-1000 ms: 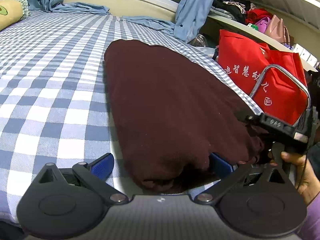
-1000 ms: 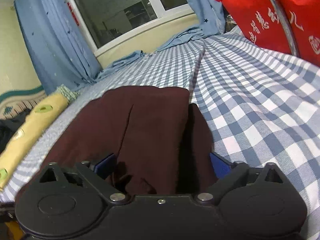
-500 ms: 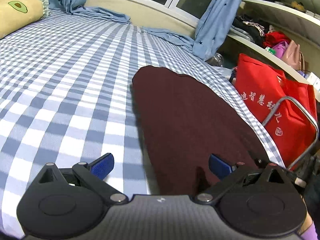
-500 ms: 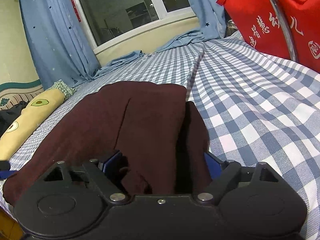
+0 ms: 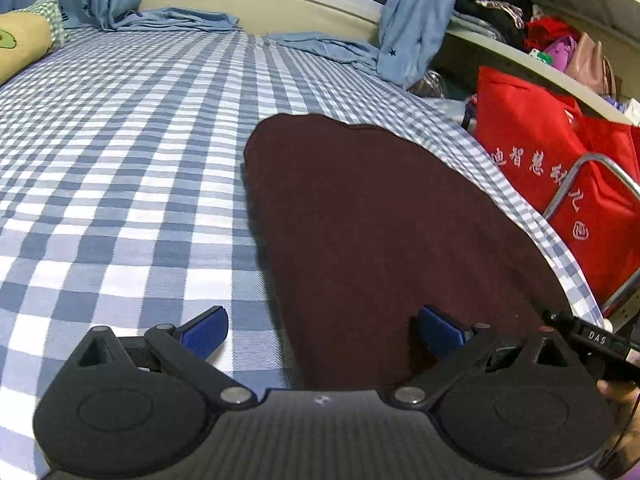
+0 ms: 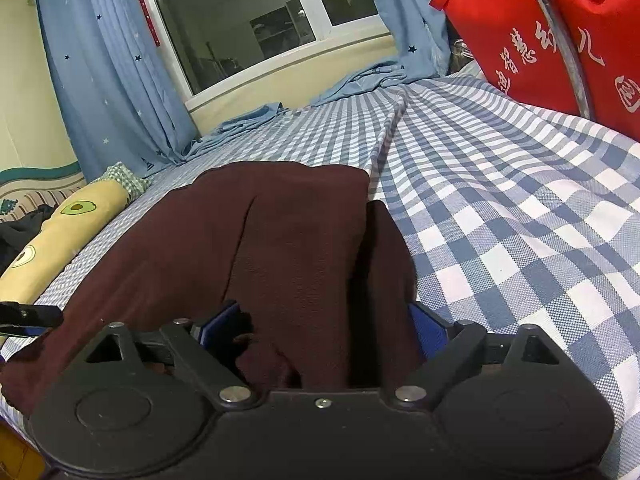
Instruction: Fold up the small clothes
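A bed covered in a blue-and-white checked sheet [image 5: 120,184] sits under a window hung with blue star-print curtains [image 6: 108,80]. On it, near the edge, lies the dark maroon knit garment [image 5: 384,220], part-folded. The left hand-held gripper [image 5: 320,334] is spread over its near edge. The right hand-held gripper [image 6: 324,328] straddles bunched cloth, jaws opening, pads not pressing. For a tidy fold, pinch both near corners together and carry them evenly.

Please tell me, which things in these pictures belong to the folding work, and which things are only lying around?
For the job: dark maroon garment, left gripper, right gripper, checked bed sheet as work surface.

Just lying about: red bag, avocado pillow, blue curtains, shelf clutter.
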`<state>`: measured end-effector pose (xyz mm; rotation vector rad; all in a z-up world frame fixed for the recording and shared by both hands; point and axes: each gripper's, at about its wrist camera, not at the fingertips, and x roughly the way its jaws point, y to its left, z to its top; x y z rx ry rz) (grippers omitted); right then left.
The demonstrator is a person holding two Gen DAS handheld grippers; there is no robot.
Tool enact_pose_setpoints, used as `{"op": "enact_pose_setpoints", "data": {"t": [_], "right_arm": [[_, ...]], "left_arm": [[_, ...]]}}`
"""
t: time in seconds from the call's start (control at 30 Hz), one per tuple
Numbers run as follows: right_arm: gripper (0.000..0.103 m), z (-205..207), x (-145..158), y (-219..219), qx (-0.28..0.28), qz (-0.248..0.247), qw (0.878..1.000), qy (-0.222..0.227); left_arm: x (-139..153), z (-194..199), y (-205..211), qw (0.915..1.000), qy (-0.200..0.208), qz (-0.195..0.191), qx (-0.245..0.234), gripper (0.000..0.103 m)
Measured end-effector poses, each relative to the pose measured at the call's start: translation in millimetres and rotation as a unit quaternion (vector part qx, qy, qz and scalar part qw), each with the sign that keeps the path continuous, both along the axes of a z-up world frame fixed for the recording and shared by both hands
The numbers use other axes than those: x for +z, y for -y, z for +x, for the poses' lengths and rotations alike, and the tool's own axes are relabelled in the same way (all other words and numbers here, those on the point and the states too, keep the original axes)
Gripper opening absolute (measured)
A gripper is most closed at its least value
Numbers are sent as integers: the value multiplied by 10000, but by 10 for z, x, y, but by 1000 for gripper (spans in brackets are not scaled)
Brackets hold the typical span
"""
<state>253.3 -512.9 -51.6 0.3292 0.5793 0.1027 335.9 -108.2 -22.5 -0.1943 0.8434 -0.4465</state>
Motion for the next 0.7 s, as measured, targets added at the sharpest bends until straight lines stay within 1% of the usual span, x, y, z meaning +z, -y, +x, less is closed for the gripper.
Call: {"op": "enact_pose_setpoints", "data": {"t": [0.23, 0.7], "right_arm": [[94, 46, 0, 0, 50, 21, 10000, -71], [101, 86, -24, 9, 116, 68, 9999, -61]], "left_arm": [[-100, 70, 28, 9999, -85, -13, -73, 103], [-204, 116, 71, 10000, -48, -1, -76, 103]]}}
